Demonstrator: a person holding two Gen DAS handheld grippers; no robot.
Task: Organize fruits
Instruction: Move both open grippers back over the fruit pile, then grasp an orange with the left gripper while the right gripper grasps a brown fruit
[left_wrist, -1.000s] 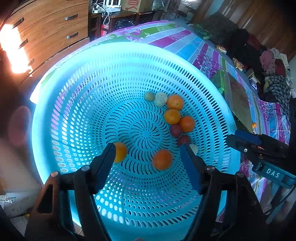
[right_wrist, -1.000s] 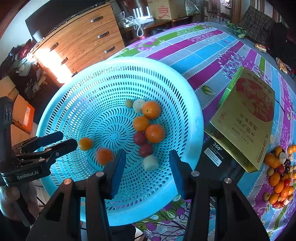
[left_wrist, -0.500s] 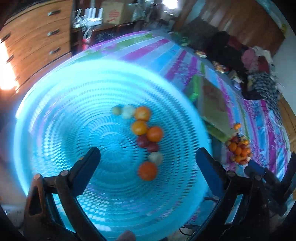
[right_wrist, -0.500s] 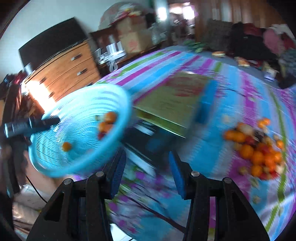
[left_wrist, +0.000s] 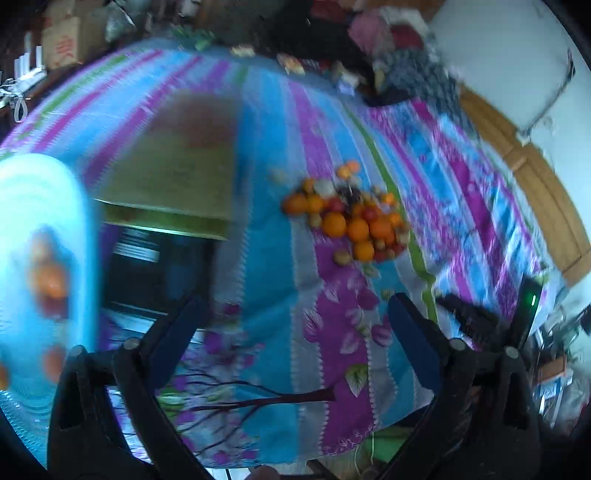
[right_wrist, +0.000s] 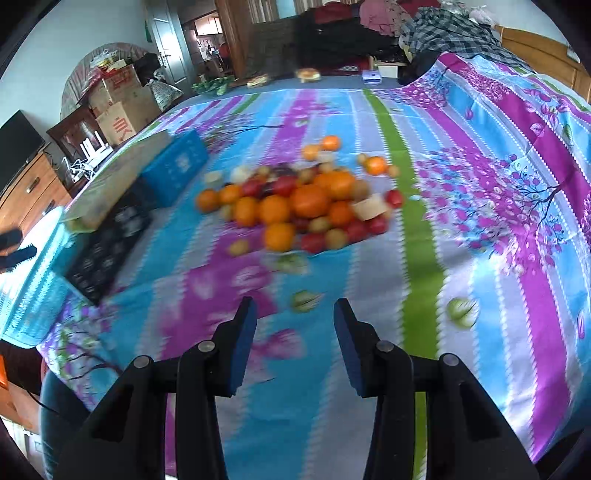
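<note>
Lying in a loose heap on the bed is the pile of fruit (right_wrist: 299, 203), with big oranges in the middle and small red and yellow pieces around the edge. In the left wrist view the same pile (left_wrist: 347, 218) is seen further off, and it is blurred. A few small fruits are scattered just beside the heap.

The heap is spread on a striped sheet (right_wrist: 480, 206) of blue, purple, grey and green, printed with flowers and branches. The sheet is laid over the whole bed.

Both tongs are held well apart from the fruit, and nothing is gripped in either. The right gripper (right_wrist: 295, 321) is seen with its blue pads apart, above the sheet and near the heap. The left gripper (left_wrist: 295, 325) is opened wider.

A blue basket (left_wrist: 79, 258) full of holes is seen at the left edge, and a few oranges (left_wrist: 50, 280) are held inside it, badly blurred. Between the basket and the heap, a flat green-gold box (left_wrist: 166, 184) is laid on a black box (right_wrist: 107, 247), with a blue box (right_wrist: 173, 170) beside them.

Around the bed, cardboard boxes (right_wrist: 118, 118), a wooden dresser (right_wrist: 26, 192) and piled clothes (right_wrist: 436, 26) are seen.
</note>
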